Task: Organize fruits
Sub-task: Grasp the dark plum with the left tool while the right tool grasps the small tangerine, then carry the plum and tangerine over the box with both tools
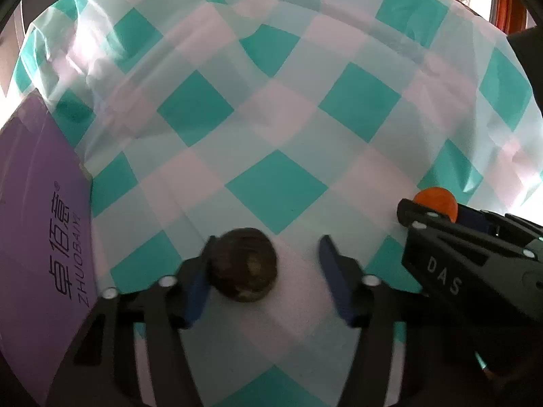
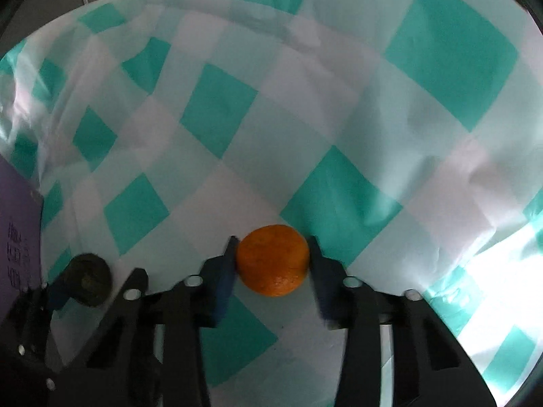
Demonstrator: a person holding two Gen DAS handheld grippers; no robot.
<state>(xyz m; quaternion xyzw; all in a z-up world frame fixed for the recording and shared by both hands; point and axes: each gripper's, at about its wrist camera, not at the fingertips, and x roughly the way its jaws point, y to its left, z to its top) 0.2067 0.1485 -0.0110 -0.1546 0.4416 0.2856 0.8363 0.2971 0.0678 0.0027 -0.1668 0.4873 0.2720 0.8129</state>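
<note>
A dark brown round fruit (image 1: 245, 264) lies on the checked cloth between the fingers of my left gripper (image 1: 266, 271). It rests against the left finger; the right finger stands well clear, so the jaws are open. An orange (image 2: 273, 259) sits between the fingers of my right gripper (image 2: 271, 264), which touch it on both sides. In the left wrist view the orange (image 1: 436, 200) shows at the right gripper's tip. In the right wrist view the brown fruit (image 2: 91, 278) shows at lower left.
A teal and white checked tablecloth (image 1: 271, 118) covers the table, with creases. A purple box with black lettering (image 1: 37, 237) stands at the left, also seen in the right wrist view (image 2: 17, 230). Windows and wooden frames lie beyond the far edge.
</note>
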